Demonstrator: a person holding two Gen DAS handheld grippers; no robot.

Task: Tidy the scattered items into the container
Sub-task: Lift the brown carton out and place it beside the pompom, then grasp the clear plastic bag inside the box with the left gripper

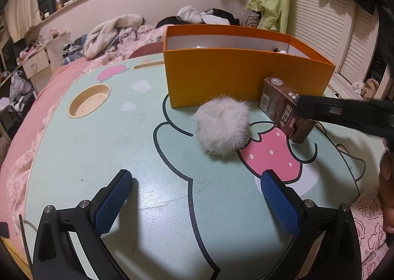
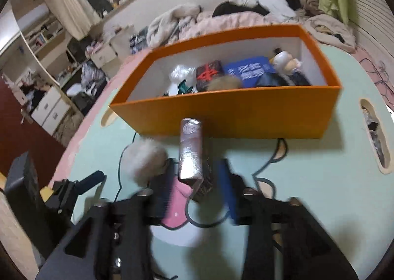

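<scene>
An orange box (image 2: 236, 117) stands on a pale green lap table (image 1: 110, 152) printed with a cartoon figure and a pink strawberry (image 1: 270, 154). Seen from the right wrist, the box already holds several things: a blue packet (image 2: 251, 69), a dark red-marked packet (image 2: 210, 73), a white crumpled bag (image 2: 181, 74), a brownish fur ball (image 2: 225, 83) and a small figure (image 2: 287, 59) at the far right end.

Two items lie outside it on the table, just in front of its near wall: a white fluffy pompom (image 1: 222, 127) and, beside it, a brown carton (image 1: 283, 105) with a silvery top.

The left gripper (image 1: 197, 191) hovers over bare table short of the pompom, its blue pads (image 1: 113, 202) spread wide with nothing between them.

The right gripper (image 2: 194, 176) reaches the carton, its fingers parted on either side of it. That view is blurred, so contact is hard to judge, but there seems to be a gap between each pad and the carton's sides
</scene>
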